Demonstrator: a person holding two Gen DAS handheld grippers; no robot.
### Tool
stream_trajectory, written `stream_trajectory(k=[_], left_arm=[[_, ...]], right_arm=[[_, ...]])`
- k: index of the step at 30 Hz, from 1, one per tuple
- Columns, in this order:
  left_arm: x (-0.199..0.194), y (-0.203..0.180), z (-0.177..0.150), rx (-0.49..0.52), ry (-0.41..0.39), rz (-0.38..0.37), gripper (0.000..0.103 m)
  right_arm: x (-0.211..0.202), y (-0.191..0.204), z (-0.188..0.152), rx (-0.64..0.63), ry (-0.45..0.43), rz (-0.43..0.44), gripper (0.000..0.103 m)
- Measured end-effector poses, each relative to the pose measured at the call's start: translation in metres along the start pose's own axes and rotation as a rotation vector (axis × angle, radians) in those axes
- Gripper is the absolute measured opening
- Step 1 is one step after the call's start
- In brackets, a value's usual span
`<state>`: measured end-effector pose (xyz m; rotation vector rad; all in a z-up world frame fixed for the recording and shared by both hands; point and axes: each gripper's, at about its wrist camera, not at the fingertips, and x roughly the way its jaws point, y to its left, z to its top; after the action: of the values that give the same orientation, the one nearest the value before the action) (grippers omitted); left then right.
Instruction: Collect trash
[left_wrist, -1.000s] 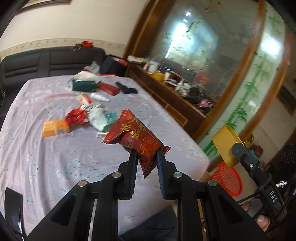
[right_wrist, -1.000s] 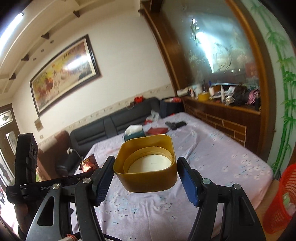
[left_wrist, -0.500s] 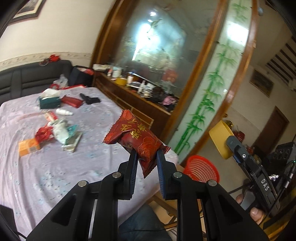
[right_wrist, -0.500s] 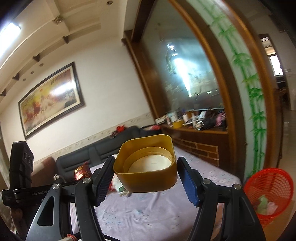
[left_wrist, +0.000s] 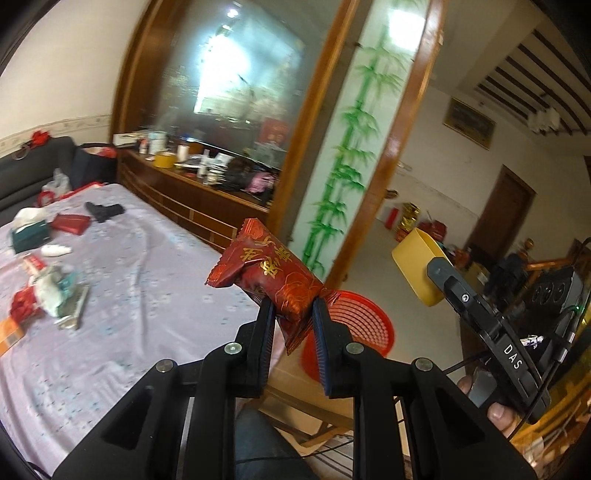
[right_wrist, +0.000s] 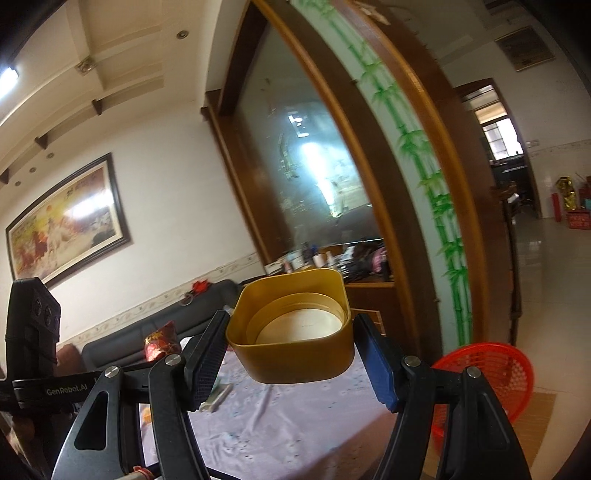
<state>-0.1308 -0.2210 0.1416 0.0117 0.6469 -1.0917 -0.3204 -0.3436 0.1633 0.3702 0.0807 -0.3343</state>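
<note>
White walls, framed painting (right_wrist: 70, 218), black sofa (right_wrist: 147, 332), bamboo-painted glass partition (left_wrist: 347, 155).

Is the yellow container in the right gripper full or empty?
Empty. The yellow container, clamped in the right gripper, opens toward the camera, and only its bare inner bottom and ring show; nothing lies inside.

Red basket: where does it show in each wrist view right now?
Left wrist: red basket sits centre, low, partly hidden behind the left hand-held gripper and its red wrapper.
Right wrist: lower right, on the floor.
Shared landmark: bamboo-painted panel.
</note>
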Motion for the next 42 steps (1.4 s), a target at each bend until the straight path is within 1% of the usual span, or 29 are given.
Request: stream_trajectory(k=[5, 13, 16, 18, 19, 23, 27, 31, 35, 42], left_arm=[[0.03, -0.023, 0.003, 0.041, 0.047, -0.054, 0.02], [0.068, -0.055, 0.006, 0.105, 0.098, -0.141, 0.02], [0.099, -0.064, 0.003, 0.111, 0.166, -0.219, 0.02], [0.116, -0.067, -0.001, 0.117, 0.205, -0.237, 0.02], [0.131, -0.07, -0.004, 0.126, 0.238, -0.249, 0.02], [0.172, -0.074, -0.015, 0.137, 0.303, -0.238, 0.02], [0.211, -0.077, -0.025, 0.149, 0.363, -0.247, 0.02], [0.236, -0.085, -0.032, 0.173, 0.413, -0.281, 0.02], [0.265, -0.091, -0.044, 0.201, 0.472, -0.294, 0.02], [0.294, -0.093, -0.055, 0.211, 0.525, -0.278, 0.02]], right_arm=[[-0.011, -0.027, 0.006, 0.023, -0.02, -0.069, 0.072], [-0.027, -0.066, 0.012, 0.063, -0.037, -0.173, 0.072], [-0.03, -0.079, 0.013, 0.075, -0.034, -0.204, 0.072], [-0.029, -0.088, 0.013, 0.088, -0.024, -0.216, 0.073], [-0.028, -0.095, 0.012, 0.099, -0.014, -0.228, 0.073], [-0.026, -0.12, 0.003, 0.154, 0.024, -0.251, 0.073], [-0.017, -0.144, -0.006, 0.207, 0.064, -0.275, 0.073], [-0.003, -0.165, -0.015, 0.26, 0.106, -0.276, 0.073], [0.007, -0.181, -0.021, 0.284, 0.136, -0.286, 0.073], [0.023, -0.204, -0.028, 0.33, 0.175, -0.305, 0.073]])
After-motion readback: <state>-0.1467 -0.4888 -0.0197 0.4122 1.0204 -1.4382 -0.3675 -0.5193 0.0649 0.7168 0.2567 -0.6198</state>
